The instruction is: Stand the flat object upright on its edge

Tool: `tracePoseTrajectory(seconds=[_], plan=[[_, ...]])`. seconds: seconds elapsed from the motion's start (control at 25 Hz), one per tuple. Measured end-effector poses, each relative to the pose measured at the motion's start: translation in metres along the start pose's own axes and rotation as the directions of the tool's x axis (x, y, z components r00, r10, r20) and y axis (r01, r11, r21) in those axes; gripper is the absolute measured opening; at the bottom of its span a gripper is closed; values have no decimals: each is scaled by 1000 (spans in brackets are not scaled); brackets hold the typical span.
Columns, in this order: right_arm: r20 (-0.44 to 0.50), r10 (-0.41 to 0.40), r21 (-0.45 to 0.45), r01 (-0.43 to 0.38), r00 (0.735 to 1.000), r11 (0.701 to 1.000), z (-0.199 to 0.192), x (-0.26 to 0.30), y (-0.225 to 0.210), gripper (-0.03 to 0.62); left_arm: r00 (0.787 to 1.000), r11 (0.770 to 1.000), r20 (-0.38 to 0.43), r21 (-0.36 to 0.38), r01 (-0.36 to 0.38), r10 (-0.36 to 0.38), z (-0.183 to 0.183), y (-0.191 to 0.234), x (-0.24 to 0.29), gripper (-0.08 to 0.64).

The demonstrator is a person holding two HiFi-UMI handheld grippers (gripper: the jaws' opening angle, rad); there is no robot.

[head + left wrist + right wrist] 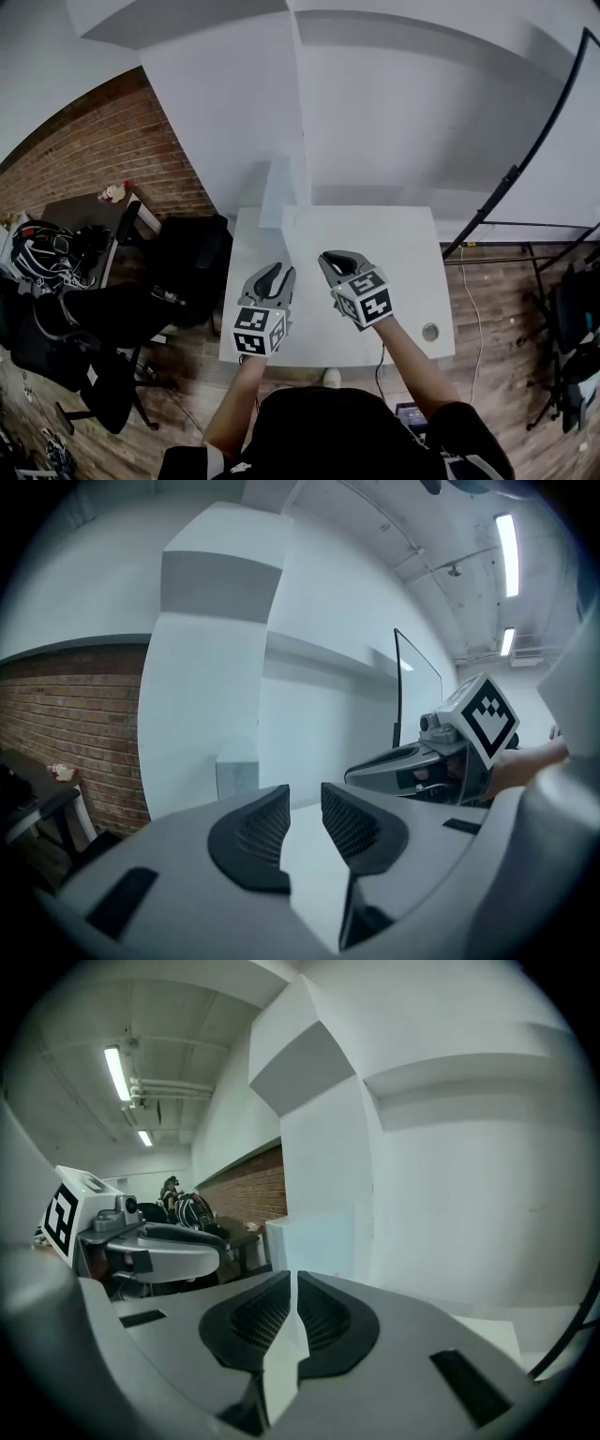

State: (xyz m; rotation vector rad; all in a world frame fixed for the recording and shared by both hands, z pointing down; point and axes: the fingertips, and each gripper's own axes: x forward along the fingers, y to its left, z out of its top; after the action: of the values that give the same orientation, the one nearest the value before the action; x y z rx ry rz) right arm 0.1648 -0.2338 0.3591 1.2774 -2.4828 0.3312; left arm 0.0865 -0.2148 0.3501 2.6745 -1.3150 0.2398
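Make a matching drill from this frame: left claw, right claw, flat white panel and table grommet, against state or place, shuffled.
1. left claw
2. right claw
3. flat white panel
4. round grommet

A. set in the near right corner of the table
B. jaws apart, nothing between
C. standing upright at the table's far edge, left part
D. jaws together, empty

Pairs: 1-B, 2-D, 3-C, 4-A

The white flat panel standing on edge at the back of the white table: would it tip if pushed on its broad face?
Probably yes: the white flat panel stands tall on a narrow edge, so a light push could topple it. It looks straight, so likely stiff. It may slide on the white table.
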Motion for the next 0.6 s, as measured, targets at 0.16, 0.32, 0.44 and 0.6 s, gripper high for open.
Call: tracePoseTrajectory(seconds=[0.16, 0.32, 0.44, 0.6], plan=[[40, -25, -8, 25, 999, 1000, 16, -4, 15, 54, 999, 999, 21, 17, 30, -31, 14, 5, -12, 74], [82, -86, -13, 88, 993, 996, 31, -11, 25, 47, 997, 997, 58, 50, 57, -60, 32, 9, -27, 35], [112, -119, -11, 121, 987, 993, 40, -16, 33, 42, 993, 995, 87, 58, 78, -83, 41, 12, -38, 20], [153, -133, 5, 134, 979, 991, 53, -23, 43, 41, 988, 992, 109, 81, 97, -105, 51, 14, -50, 12]])
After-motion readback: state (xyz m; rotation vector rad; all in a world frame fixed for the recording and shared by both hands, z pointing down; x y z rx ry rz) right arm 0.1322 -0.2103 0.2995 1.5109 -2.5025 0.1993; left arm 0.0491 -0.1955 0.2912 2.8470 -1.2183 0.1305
